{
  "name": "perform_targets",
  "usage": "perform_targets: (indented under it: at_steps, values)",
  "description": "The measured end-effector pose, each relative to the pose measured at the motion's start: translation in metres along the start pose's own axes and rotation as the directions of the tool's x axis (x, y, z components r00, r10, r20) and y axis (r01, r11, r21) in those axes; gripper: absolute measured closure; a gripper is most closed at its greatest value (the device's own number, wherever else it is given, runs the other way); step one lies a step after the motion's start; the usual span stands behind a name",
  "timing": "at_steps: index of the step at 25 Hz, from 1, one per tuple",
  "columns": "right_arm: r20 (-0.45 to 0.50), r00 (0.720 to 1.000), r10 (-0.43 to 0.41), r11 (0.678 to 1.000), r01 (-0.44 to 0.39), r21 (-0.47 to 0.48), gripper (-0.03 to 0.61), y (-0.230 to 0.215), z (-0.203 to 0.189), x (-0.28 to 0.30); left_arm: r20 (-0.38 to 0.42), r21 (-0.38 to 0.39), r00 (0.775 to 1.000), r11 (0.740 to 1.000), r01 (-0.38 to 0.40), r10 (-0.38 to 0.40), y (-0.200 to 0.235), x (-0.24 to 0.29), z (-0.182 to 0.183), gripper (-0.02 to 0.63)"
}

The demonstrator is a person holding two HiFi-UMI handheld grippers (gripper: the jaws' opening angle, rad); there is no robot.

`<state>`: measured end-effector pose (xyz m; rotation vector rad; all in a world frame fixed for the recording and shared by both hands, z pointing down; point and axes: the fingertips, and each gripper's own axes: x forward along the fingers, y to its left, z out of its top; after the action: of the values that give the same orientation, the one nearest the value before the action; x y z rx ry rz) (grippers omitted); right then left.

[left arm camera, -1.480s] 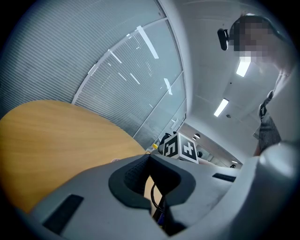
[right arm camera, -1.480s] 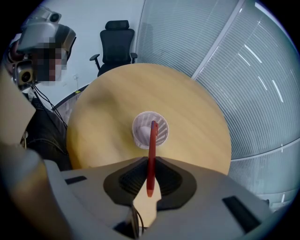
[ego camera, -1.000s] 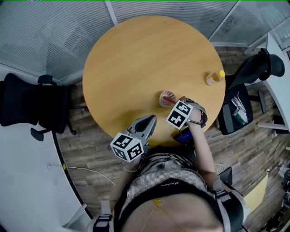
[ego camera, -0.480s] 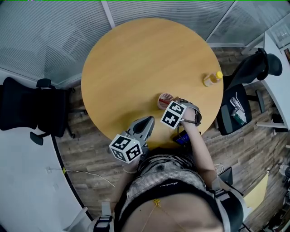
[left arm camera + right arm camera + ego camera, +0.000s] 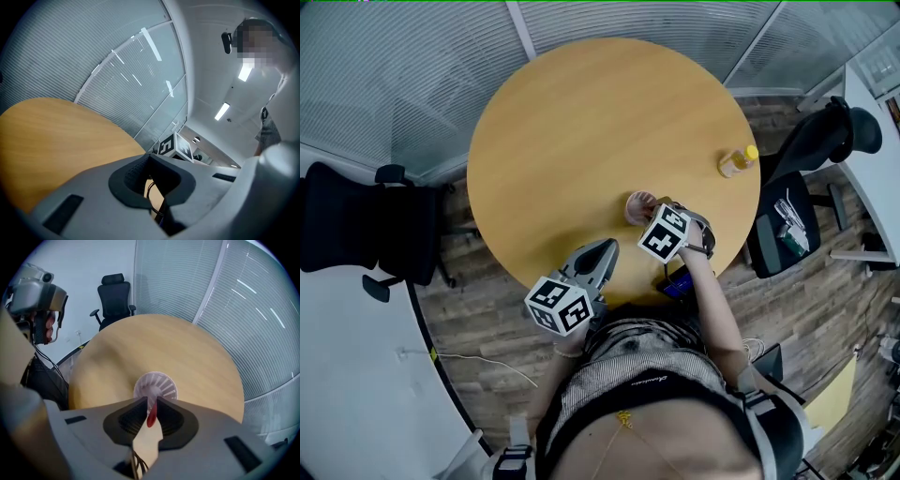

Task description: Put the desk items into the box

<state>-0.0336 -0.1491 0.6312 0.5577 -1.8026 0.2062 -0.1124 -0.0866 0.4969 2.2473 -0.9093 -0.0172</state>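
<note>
A round wooden table (image 5: 581,122) fills the middle of the head view. A small white cup (image 5: 636,203) with slits in its side stands on it, on the side close to the person.

The right gripper (image 5: 649,214) is right over the cup and points steeply down at it. Its jaws are almost together and pinch a thin red stick (image 5: 152,417) between the pads. The stick hangs just above the cup's open top. I cannot tell if its tip is inside yet. In the right gripper view the cup (image 5: 161,386) sits just past the jaw tips.

The left gripper (image 5: 612,247) is to the left of the cup and nearer the person – at the table's edge. It points almost level across the table, a bit apart from the cup. In the left gripper view its jaw tips (image 5: 149,158) meet, and nothing is between them.

A bottle (image 5: 739,161) with a yellow cap stands well to the right of the cup, close to the table's rim.

Two black chairs are on the floor – one (image 5: 356,225) far left of the cup, one (image 5: 825,141) far right of it, past the bottle.
</note>
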Motion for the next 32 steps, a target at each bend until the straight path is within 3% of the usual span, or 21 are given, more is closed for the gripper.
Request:
perform_targets:
  at_steps: [9, 14, 32]
  values:
    - [0.113, 0.994, -0.001, 0.998, -0.006, 0.062, 0.465, 0.001, -0.002, -0.007, -0.003, 0.007, 1.000, 1.000, -0.009, 0.009, -0.001, -0.004, -0.001, 0.612]
    - [0.173, 0.984, 0.034, 0.992, -0.054, 0.110, 0.446, 0.003, -0.008, -0.014, -0.009, 0.013, 1.000, 1.000, -0.007, 0.007, -0.005, -0.001, -0.003, 0.612]
    - [0.323, 0.946, 0.033, 0.974, -0.103, 0.201, 0.437, 0.005, -0.020, -0.043, 0.013, 0.024, 0.999, 0.999, -0.048, 0.047, -0.019, -0.001, -0.002, 0.612]
